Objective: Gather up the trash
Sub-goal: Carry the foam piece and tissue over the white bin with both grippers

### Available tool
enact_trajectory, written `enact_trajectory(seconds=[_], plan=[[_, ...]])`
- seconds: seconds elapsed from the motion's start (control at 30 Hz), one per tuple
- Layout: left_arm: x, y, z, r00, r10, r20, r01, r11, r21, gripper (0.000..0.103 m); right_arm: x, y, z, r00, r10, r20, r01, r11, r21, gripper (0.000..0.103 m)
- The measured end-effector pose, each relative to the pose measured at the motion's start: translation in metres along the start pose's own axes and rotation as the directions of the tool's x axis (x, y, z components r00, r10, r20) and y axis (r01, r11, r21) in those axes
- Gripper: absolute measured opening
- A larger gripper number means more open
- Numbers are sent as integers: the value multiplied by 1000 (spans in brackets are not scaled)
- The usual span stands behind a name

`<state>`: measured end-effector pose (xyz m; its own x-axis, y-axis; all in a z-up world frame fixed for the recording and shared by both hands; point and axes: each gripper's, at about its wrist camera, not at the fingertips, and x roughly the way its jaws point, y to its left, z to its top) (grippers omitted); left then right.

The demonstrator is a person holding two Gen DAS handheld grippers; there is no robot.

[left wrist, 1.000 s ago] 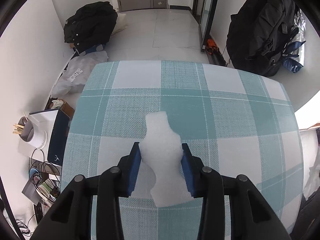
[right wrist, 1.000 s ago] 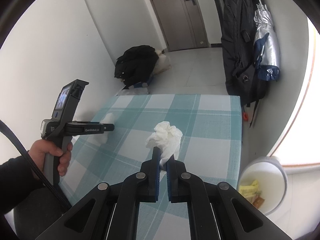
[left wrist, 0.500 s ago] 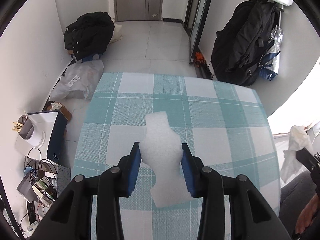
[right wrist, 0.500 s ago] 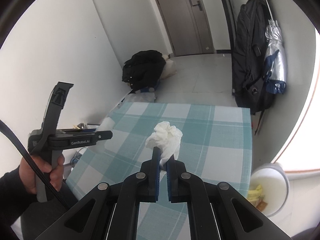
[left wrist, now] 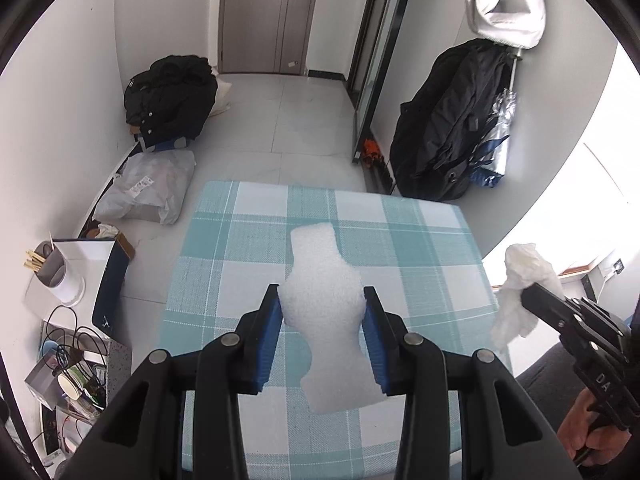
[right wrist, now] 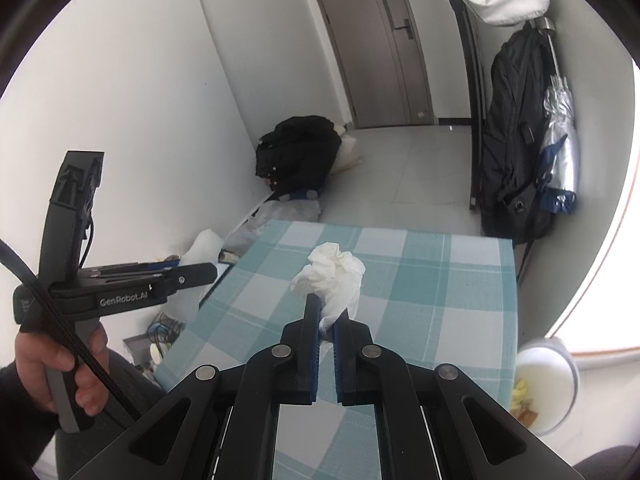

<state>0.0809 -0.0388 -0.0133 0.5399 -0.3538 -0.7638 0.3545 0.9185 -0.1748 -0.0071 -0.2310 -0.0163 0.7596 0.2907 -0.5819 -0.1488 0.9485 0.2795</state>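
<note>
A: Both your hands have lifted since a second ago; the table (left wrist: 248,248) sits lower and smaller in both views. Left gripper (left wrist: 322,328) pinches the foam (left wrist: 320,304), right gripper (right wrist: 327,322) is nearly closed on the tissue (right wrist: 332,276). Both pieces are off the cloth.

B: So the pickup's done?

A: Likely. Bin (right wrist: 548,384) next, low right of you. Its far side is cut off, contents blurry.

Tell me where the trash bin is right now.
The white trash bin sits on the floor at the right wrist view's lower right, just past the checked table edge, below the bright window.
</note>
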Motion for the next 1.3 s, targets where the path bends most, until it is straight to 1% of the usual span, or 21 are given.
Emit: enact_trajectory(seconds=[0.27,0.37,0.53,0.73,0.93,1.1,1.3], plan=[[-17,-19,10,998,-39,56,37,999,39,34,-26,2,13,998,-17,58,17,1000,10,5],[-22,-28,14,996,-64,64,62,997,45,34,-36,-5,18,997,-28,78,27,999,17,5],[-26,-53,22,992,-98,81,91,992,87,34,-52,-24,25,992,-51,112,47,998,40,5],[-26,-83,33,986,-142,87,131,984,118,34,-72,-58,34,985,-103,139,93,993,77,5],[-16,-121,44,980,-182,74,169,973,157,34,-95,-96,40,974,-163,160,146,983,110,5],[-4,-159,51,974,-220,48,207,960,189,34,-109,-133,42,964,-212,159,189,971,145,5],[20,-202,58,966,-257,5,250,944,215,34,-116,-183,39,957,-258,136,231,954,189,5]])
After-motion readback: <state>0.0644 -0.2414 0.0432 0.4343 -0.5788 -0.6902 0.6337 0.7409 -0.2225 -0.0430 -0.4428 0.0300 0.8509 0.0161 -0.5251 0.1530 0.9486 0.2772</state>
